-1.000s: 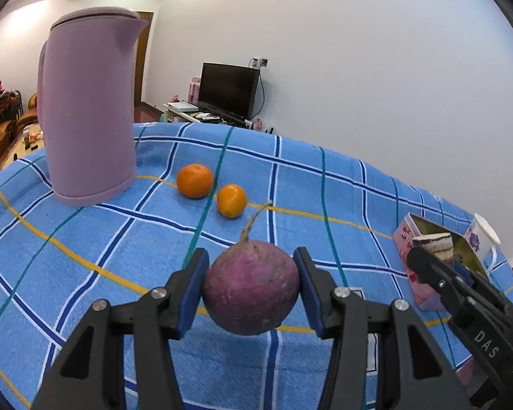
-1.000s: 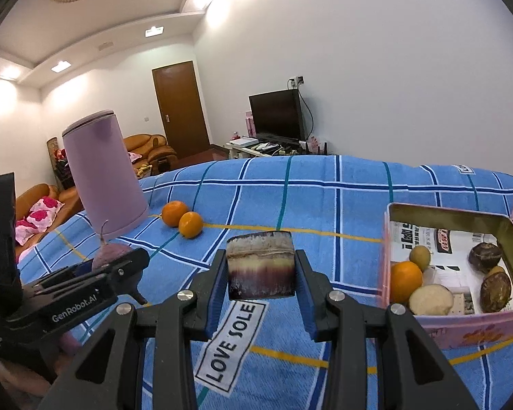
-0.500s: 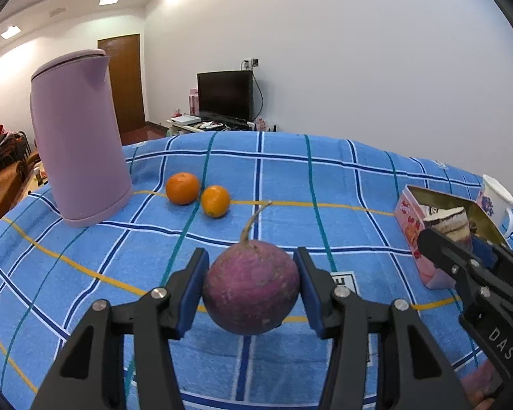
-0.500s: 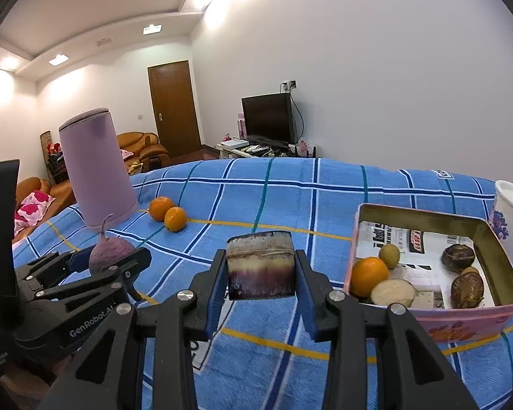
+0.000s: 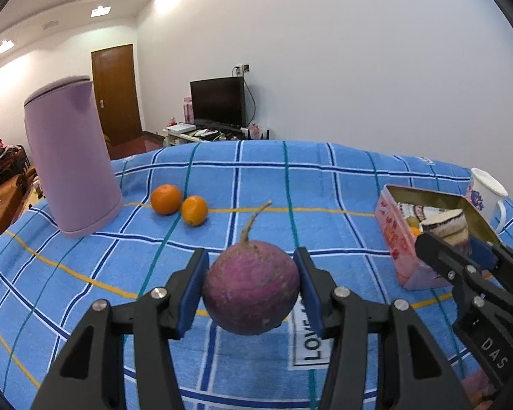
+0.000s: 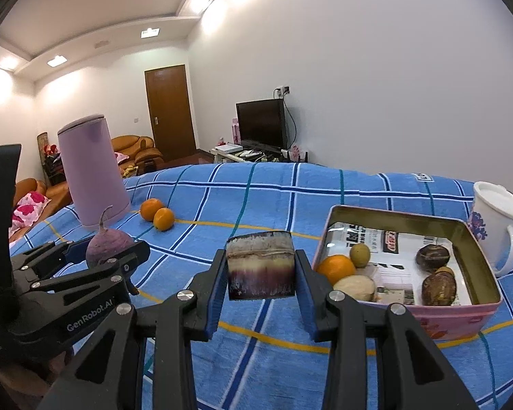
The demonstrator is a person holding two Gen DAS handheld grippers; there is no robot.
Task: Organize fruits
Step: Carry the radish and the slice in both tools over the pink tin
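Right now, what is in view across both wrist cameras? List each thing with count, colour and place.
Radish: 1, purple, held off the cloth in the left gripper.
Cane piece: 1, purple and cream, held in the right gripper.
Loose oranges: 2, orange, side by side on the cloth beside the kettle.
Tin: 1, pink outside, paper-lined, on the right of the table.
Fruits in the tin: 1 orange, 1 yellow-green, 1 pale, 2 dark brown.
Kettle: 1, lilac, upright, far left.
Mug: 1, white with blue print, behind the tin.
Tablecloth: 1, blue check.
Television: 1, black, against the far wall.
Left gripper: black, blue pads.
Right gripper: black, blue pads.
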